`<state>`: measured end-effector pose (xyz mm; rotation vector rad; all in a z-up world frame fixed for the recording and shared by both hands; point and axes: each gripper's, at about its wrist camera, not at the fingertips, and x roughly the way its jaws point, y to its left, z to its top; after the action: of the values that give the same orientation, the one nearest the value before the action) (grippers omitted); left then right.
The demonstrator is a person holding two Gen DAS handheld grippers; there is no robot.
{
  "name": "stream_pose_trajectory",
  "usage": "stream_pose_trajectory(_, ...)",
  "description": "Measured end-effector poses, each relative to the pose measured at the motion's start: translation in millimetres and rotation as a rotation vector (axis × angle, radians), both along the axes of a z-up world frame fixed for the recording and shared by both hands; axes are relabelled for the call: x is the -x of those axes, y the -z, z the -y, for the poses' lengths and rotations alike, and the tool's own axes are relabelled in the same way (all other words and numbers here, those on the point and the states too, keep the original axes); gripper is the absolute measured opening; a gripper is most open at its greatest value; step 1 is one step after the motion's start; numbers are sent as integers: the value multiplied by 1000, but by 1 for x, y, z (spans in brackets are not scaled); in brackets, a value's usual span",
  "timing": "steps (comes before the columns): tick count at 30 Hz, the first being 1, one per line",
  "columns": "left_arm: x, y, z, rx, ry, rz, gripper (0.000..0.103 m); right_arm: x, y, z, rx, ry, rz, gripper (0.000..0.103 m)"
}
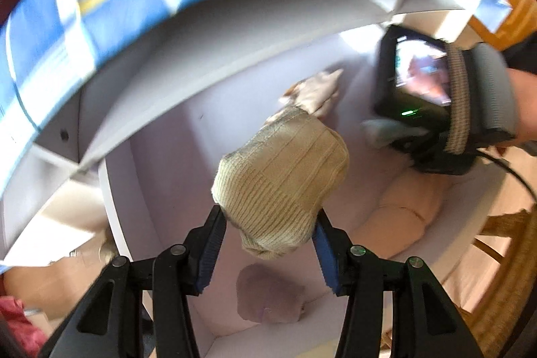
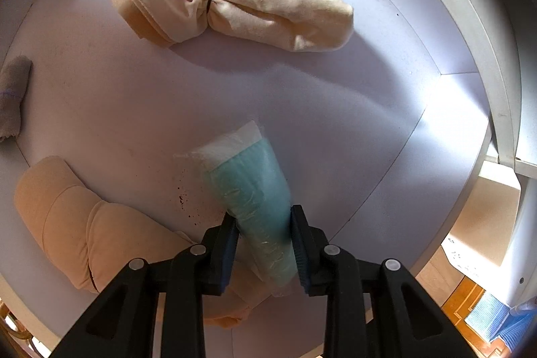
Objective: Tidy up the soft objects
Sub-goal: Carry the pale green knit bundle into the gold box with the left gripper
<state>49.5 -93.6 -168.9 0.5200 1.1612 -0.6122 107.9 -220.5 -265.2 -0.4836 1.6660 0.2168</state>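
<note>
My left gripper (image 1: 270,222) is shut on a beige ribbed knit bundle (image 1: 282,180) and holds it in the mouth of a white shelf compartment (image 1: 174,136). My right gripper (image 2: 263,220) is shut on a clear-wrapped teal and white packet (image 2: 251,190), held just above the shelf floor (image 2: 335,130). The right gripper unit also shows in the left wrist view (image 1: 423,96), further inside the compartment. A cream cloth roll tied with a dark band (image 2: 235,5) lies at the back. A tan rolled cloth (image 2: 84,223) lies at the front left.
A mauve folded cloth (image 1: 268,294) lies on the shelf floor below my left gripper. A small grey-brown cloth (image 2: 13,96) lies at the left wall. A blue, white and yellow checked fabric (image 1: 100,5) covers the shelf top. A wicker piece (image 1: 503,274) stands at the right.
</note>
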Motion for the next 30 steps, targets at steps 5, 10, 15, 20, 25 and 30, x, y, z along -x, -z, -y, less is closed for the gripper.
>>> stream_pose_trajectory(5, 12, -29, 2, 36, 80, 60, 52, 1, 0, -1, 1, -2, 0, 30)
stream_pose_trajectory(10, 18, -61, -2, 78, 128, 125, 52, 2, 1, -1, 2, -3, 0, 30)
stream_pose_trajectory(15, 17, -103, -6, 144, 148, 142, 52, 2, 1, -2, 2, -3, -1, 30)
stream_pose_trajectory(20, 2, -153, -10, 260, 101, 141, 52, 5, 2, -5, 9, -13, 0, 30)
stream_pose_trajectory(25, -40, -209, -16, 378, -22, 118, 52, 7, 3, -7, 11, -13, 0, 30)
stream_pose_trajectory(30, -110, -234, -24, 441, -210, 59, 52, 8, 4, -7, 11, -16, -2, 30)
